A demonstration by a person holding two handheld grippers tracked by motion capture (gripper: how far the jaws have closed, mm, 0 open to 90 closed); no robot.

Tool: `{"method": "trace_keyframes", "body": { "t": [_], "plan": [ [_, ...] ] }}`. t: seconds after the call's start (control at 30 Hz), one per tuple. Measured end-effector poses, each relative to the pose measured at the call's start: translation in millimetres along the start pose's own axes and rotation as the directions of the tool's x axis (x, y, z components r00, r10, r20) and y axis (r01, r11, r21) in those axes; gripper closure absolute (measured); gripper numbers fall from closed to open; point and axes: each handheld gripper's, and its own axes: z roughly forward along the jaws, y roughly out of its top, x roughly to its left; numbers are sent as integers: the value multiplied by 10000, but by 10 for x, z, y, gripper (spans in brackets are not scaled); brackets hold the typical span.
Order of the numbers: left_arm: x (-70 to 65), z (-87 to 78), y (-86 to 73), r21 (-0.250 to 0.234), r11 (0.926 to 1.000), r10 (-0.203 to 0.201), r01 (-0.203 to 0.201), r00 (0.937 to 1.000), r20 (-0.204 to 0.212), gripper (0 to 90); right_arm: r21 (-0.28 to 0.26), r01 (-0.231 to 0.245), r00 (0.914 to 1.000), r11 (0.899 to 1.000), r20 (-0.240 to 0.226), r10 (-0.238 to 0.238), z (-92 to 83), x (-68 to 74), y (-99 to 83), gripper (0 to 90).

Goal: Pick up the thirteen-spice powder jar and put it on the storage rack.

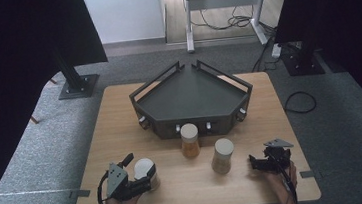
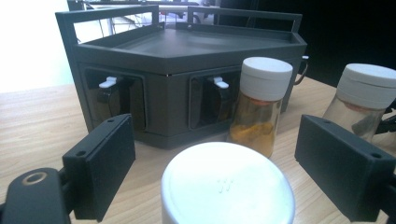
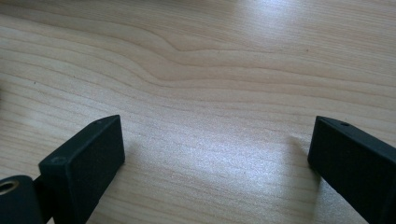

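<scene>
left tool (image 1: 139, 172): near the bench's front left corner, jaws apart on either side of a white-capped jar, with a gap showing between each jaw and the jar in the left gripper view; not pressing on it.
white-capped jar (image 2: 228, 184): upright on the bench between the left tool's jaws, cap towards the camera; contents hidden.
right tool (image 1: 253, 163): resting low at the bench's front right, jaws spread wide over bare wood, holding nothing.
orange jar (image 1: 189, 140): upright, white cap, orange-yellow contents; just in front of the rack's front face, about mid-bench.
pale jar (image 1: 222, 155): upright, white cap, light brownish contents; right of the orange jar and nearer the front edge, apart from the right tool.
rack (image 1: 191, 97): dark grey angular tray with railed sides, at the back of the bench; two recessed slots with white clips in its front face.
bench (image 1: 121, 133): light wood, on grey carpet.
</scene>
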Motion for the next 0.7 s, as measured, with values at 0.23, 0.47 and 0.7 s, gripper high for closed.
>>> {"method": "trace_keyframes", "body": {
  "t": [0.23, 0.47, 0.7],
  "plan": [
    [-4, 15, -33, 159, 9999, 4, -3, 10000, -70, 120, 1, 8, 10000, 10000, -7, -8, 0, -1, 0, 32],
    [-9, 36, -45, 387, 9992, 85, -85, 10000, -13, 120, 1, 9, 10000, 10000, -9, -9, 0, -1, 0, 32],
    [-21, 56, -65, 562, 9984, 72, -73, 10000, 10, 120, -3, 26, 10000, 10000, -11, -26, 0, -2, 0, 31]
  ]
}}
